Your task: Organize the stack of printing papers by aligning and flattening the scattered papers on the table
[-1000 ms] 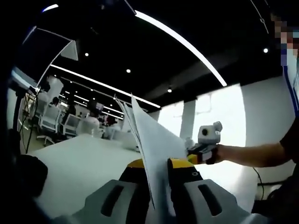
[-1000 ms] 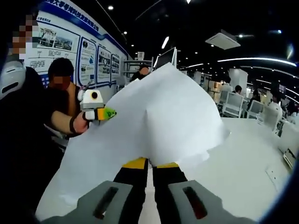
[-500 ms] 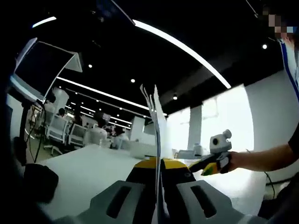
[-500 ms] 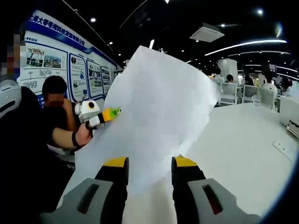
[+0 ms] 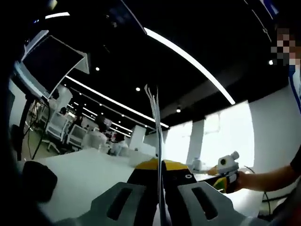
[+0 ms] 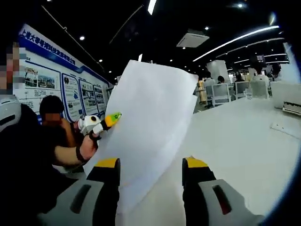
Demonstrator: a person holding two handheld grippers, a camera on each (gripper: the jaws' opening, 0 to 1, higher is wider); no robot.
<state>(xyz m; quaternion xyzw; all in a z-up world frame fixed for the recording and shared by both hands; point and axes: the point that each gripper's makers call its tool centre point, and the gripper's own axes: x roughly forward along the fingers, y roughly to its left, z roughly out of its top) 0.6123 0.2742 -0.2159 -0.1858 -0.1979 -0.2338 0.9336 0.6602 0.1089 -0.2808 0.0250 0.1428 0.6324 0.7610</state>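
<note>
While the left gripper [image 5: 160,165] pinches the white papers [image 6: 150,127] upright and edge-on, sheet edges slightly fanned, right gripper [image 6: 149,165] jaws spread wide either side of the broad, gently curved sheets, raised above the white table [image 6: 244,141].

White table [image 6: 244,141] (mostly bare surface)

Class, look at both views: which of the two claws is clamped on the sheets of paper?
The left claw, shut on the paper sheets edge-on; the right claw stands open.
</note>
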